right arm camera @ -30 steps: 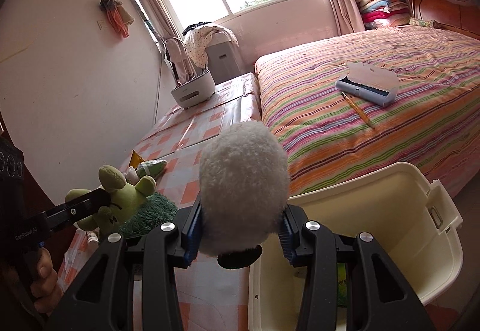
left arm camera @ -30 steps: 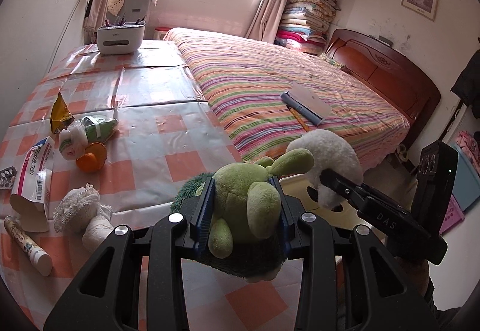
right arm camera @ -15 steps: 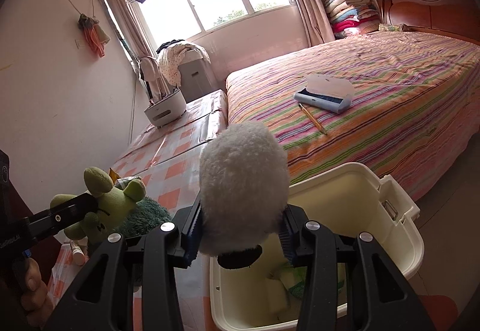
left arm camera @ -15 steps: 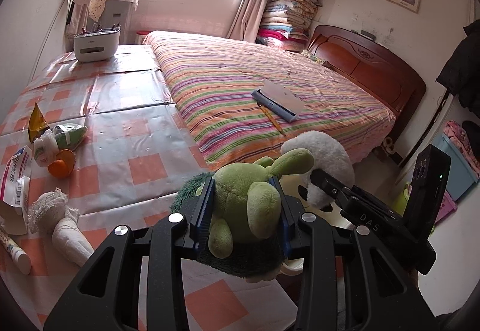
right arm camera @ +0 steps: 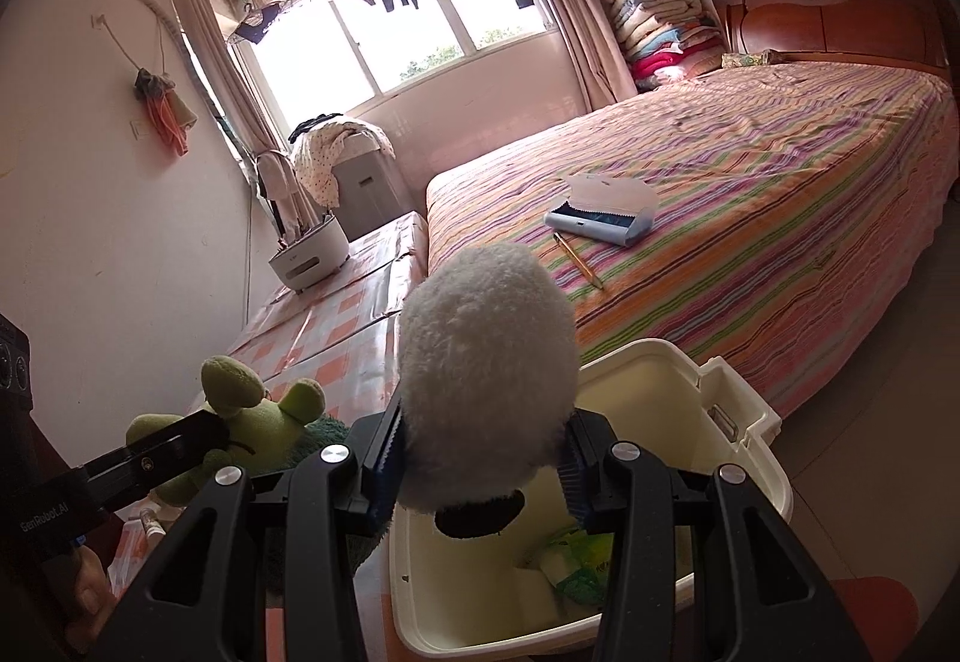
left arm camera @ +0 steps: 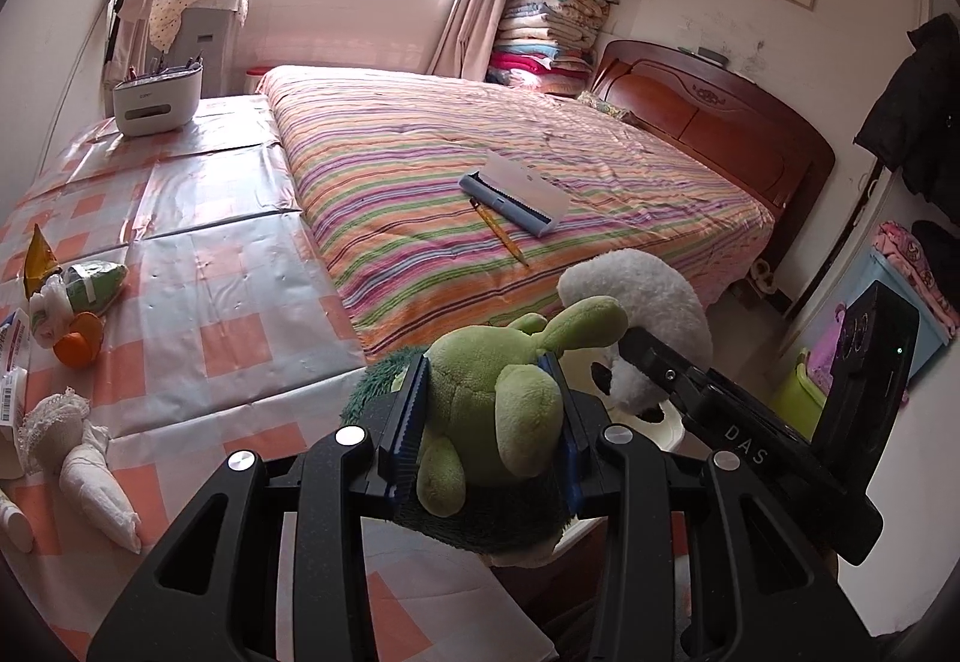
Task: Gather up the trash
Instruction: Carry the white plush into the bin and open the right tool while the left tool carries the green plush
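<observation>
My left gripper (left arm camera: 489,431) is shut on a green plush toy (left arm camera: 492,416), held past the near corner of the checked table (left arm camera: 198,302). That green plush toy (right arm camera: 264,422) shows at the lower left of the right wrist view. My right gripper (right arm camera: 480,449) is shut on a white plush toy (right arm camera: 486,368) with black patches, hanging over the left part of a cream plastic bin (right arm camera: 744,434). The white plush toy (left arm camera: 648,314) sits just right of the green one in the left wrist view. Green and white wrappers (right arm camera: 576,560) lie in the bin.
Trash lies on the table's left side: a white cloth wad (left arm camera: 78,446), an orange peel (left arm camera: 78,344), a green wrapper (left arm camera: 96,278), a yellow packet (left arm camera: 39,254), a carton (left arm camera: 12,362). A white caddy (left arm camera: 159,98) stands far back. On the striped bed (left arm camera: 540,170) lie a blue case (left arm camera: 516,191) and a pencil (left arm camera: 498,230).
Both grippers have carried their plush toys rightward, away from the table. The cream bin has come further under the right gripper, and the table trash has slid left in the left wrist view.
</observation>
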{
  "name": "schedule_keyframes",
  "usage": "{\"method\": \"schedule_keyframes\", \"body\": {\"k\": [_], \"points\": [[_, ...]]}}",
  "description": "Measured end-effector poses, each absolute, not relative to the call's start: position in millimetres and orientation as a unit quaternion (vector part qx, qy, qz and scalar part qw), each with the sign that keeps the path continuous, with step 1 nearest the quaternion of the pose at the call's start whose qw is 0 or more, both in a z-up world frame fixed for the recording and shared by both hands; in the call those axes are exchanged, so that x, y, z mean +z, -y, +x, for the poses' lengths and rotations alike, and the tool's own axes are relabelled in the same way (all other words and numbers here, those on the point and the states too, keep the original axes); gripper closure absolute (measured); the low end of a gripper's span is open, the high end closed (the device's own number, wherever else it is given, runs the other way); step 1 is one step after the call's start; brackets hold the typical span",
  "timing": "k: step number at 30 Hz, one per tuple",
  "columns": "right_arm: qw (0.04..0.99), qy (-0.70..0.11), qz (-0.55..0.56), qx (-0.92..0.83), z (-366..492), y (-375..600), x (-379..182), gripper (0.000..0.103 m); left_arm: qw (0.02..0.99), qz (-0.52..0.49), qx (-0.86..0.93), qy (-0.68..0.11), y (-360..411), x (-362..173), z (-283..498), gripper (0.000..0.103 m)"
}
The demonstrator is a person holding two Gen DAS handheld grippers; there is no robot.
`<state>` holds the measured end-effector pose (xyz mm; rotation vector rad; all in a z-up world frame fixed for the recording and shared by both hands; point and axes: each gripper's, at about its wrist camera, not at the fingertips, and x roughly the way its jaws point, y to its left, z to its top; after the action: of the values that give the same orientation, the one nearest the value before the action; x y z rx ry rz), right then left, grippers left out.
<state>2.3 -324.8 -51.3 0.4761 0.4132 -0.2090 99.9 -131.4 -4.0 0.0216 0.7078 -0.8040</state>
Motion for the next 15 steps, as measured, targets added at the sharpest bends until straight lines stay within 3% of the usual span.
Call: {"method": "schedule_keyframes", "body": {"k": [15], "points": [[0.945,-0.199,0.229,-0.120,-3.3,324.5,-49.9,0.059,0.858,0.011,-0.386,-0.338,138.6,-6.2,102.5,0.067]]}}
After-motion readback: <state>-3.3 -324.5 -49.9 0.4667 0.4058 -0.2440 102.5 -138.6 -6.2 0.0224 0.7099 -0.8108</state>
